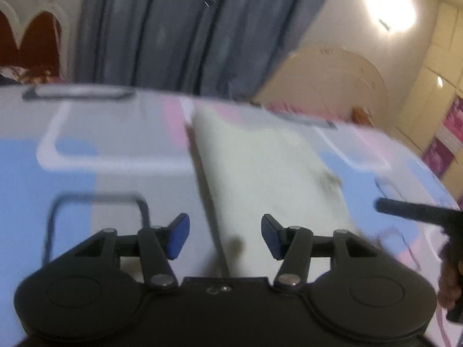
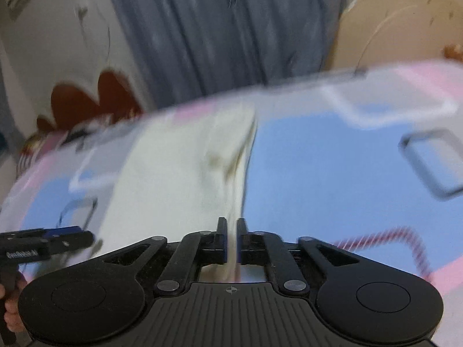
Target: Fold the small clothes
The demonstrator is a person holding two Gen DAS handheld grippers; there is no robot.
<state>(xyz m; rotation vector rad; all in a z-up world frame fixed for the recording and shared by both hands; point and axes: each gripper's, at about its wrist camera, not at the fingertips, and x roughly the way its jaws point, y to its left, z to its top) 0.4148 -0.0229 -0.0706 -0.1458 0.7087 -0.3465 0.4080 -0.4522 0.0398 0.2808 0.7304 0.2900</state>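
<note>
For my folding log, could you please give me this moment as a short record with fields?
surface: bedsheet patterned in blue, pink and white
garment: cream cloth, lying on the sheet, some dark marks on it
left hand-held gripper: open, above the cloth's near edge, holding nothing
right hand-held gripper: shut on an edge of the cloth
background: grey-blue curtain
image quality: motion blur in both views

We see a cream-white garment (image 1: 260, 173) with dark smudges on a sheet (image 2: 318, 159) patterned in blue, pink and white blocks. We note grey-blue curtains (image 1: 173, 29) and black grippers with blue pads (image 1: 179, 235).
</note>
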